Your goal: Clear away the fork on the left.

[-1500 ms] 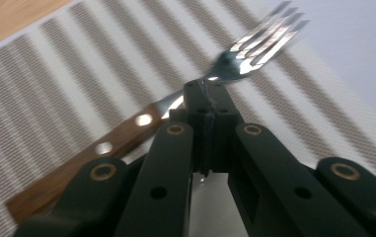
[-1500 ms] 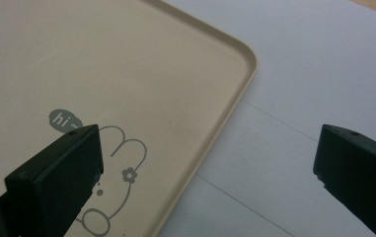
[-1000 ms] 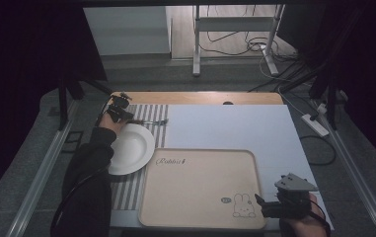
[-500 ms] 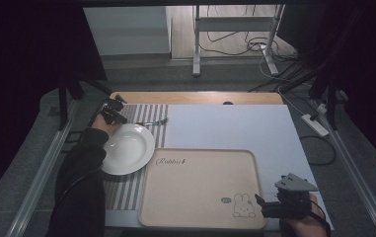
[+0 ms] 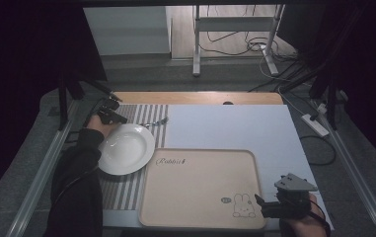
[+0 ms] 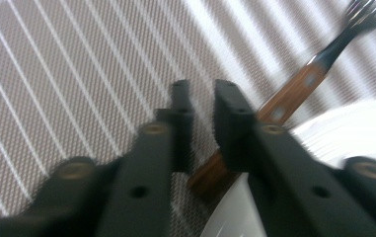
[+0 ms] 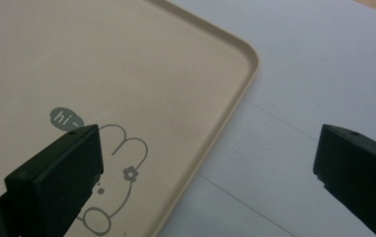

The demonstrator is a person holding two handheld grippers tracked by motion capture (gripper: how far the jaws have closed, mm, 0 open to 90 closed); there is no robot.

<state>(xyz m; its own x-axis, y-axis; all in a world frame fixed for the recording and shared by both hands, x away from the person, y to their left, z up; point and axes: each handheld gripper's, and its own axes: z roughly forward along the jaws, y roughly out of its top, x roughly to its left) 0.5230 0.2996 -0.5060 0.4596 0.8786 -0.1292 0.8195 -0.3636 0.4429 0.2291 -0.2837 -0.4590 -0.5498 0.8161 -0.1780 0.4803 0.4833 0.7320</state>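
Left claw (image 6: pixel 198 106) just opening a narrow gap beside the wooden-handled fork (image 6: pixel 294 94), nothing gripped; right claw (image 7: pixel 207 163) spread wide over the tray (image 7: pixel 126 64) corner.

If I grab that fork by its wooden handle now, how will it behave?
The fork looks stiff, with a metal head and a wooden handle, so it probably won't flex. It is slim and lies flat on the striped mat, so it will likely need a low pinch. Its handle end sits against the white plate, which may get nudged.
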